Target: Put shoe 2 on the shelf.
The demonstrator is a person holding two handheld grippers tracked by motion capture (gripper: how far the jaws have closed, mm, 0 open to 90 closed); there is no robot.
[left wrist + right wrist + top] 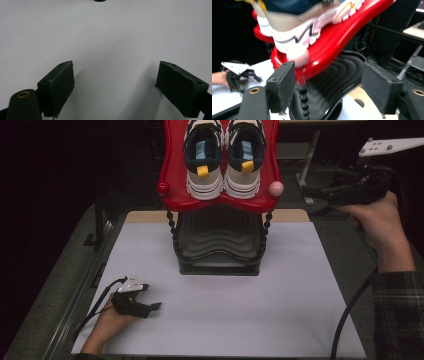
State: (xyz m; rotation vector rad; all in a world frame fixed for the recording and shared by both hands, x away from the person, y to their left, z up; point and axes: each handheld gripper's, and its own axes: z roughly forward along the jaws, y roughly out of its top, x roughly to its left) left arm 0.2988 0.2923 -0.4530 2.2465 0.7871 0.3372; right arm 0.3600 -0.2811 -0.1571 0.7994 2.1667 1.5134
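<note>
Clearly, the pair of sneakers was seen resting side by side on the red upper shelf of a small rack, heels toward the person, with a black lower shelf beneath it. The rack was set at the far middle of the white desk. The right tool was held off the desk's right edge, level with the red shelf and pointed at its pink knob; its jaws were spread apart with nothing gripped, the shelf edge and a sneaker heel being framed just beyond them. The left tool was rested on the desk near the left corner, its jaws likewise held wide over bare surface.
</note>
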